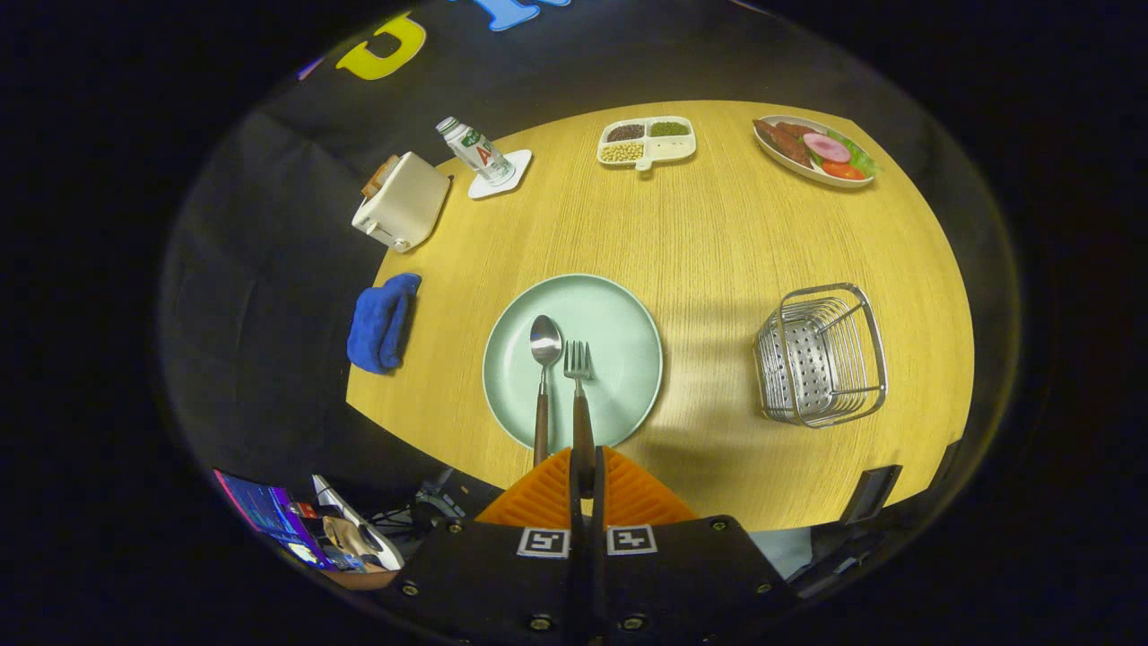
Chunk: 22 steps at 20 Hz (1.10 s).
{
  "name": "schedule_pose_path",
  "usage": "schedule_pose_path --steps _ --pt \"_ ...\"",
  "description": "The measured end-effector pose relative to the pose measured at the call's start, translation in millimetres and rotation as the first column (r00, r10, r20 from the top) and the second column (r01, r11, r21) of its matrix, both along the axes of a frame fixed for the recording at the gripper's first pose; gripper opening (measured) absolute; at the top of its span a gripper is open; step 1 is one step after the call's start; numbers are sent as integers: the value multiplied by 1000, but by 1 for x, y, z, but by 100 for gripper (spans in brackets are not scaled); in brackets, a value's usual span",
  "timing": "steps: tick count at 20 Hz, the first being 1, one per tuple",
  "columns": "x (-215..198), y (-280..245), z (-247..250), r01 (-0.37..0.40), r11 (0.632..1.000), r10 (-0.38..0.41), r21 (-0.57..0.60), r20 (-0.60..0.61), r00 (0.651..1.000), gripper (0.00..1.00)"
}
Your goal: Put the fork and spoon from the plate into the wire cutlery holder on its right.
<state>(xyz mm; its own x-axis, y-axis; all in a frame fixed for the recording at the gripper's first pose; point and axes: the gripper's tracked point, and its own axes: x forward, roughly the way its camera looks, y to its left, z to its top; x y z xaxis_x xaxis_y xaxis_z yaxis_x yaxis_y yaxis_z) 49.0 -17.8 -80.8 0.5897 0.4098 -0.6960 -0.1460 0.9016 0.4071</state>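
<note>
1. Gripper (584, 475): nearest item. Fingers pressed together with the end of the fork handle pinched between them, at the near rim of the plate. The handle end is likely chosen because it overhangs the rim and gives something to grasp clear of the plate.

2. Fork (578, 386): brown handle, metal tines pointing away. Tines appear to rest on the plate (whether it has left the surface cannot be told).

3. Spoon (543, 377): just left of the fork, parallel, bowl up and away, handle toward the near rim. Free of the fingers; judged second in turn.

4. Plate (619, 314): pale green, round, on the table (717, 233), straight ahead of the fingers. It bears both pieces of cutlery, so neither has yet been moved.

5. Holder (821, 354): wire basket with a perforated metal insert, well right of the plate, open top free (nothing seen inside). The fork will need lifting, carrying right and lowering in.

6. Cloth (381, 321): blue, folded, at the table's left edge beside the plate.

7. Toaster (401, 202): cream, at the far left edge.

8. Bottle (475, 151): on a white coaster (502, 175), beyond the toaster.

9. Tray (646, 142): divided, holding beans or grains, at the far side.

10. Dish (814, 151): far right, with sliced food. Items 6 to 10 stand well off the path from plate to holder.
</note>
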Motion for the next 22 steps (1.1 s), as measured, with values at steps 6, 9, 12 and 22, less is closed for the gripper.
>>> schedule_pose_path --steps 6,9,12,22 --pt "3 -19 26 6 1000 -6 4 -13 1000 1" --pt "3 -27 41 11 1000 -10 16 -6 1000 1" --pt "1 -41 60 18 999 -18 28 4 1000 1" --pt "-30 -138 119 115 993 -117 29 74 990 1"
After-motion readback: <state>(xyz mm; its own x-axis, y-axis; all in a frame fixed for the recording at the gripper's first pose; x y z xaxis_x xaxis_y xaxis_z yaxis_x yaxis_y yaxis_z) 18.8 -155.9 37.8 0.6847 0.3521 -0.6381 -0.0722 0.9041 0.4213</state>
